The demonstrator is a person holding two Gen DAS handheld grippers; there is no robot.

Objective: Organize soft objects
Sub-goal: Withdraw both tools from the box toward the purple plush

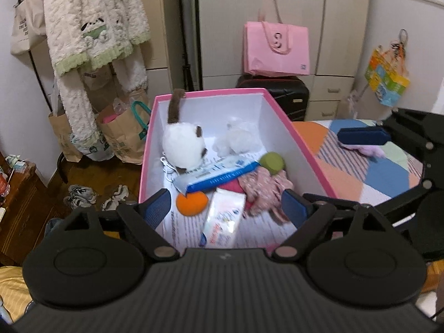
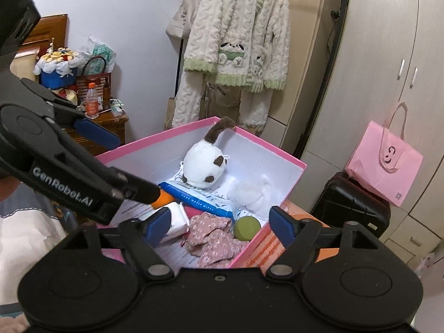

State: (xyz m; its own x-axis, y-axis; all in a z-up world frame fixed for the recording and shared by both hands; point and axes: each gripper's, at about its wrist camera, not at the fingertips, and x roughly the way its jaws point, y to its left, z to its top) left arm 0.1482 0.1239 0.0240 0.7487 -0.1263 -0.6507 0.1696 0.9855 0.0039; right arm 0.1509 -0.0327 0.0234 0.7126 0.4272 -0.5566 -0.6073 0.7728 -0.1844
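One pink box [image 1: 302, 149] rests on a patchwork bedspread [image 1: 388, 172] near wardrobes [image 1: 291, 14].

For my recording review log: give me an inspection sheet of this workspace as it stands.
Surface: patchwork bedspread; pink box rests on it.
Job's things: in the box, a cat plush, white plush, green ball, orange ball, floral cloth, blue wipes pack, tissue pack.
Clutter: shoes and paper bags on the floor.
Grippers: left gripper open, empty, above the box; right gripper open, empty.
Cables: nothing seen.
Surroundings: wardrobe, hanging fleece pyjamas, pink bag on a black suitcase.
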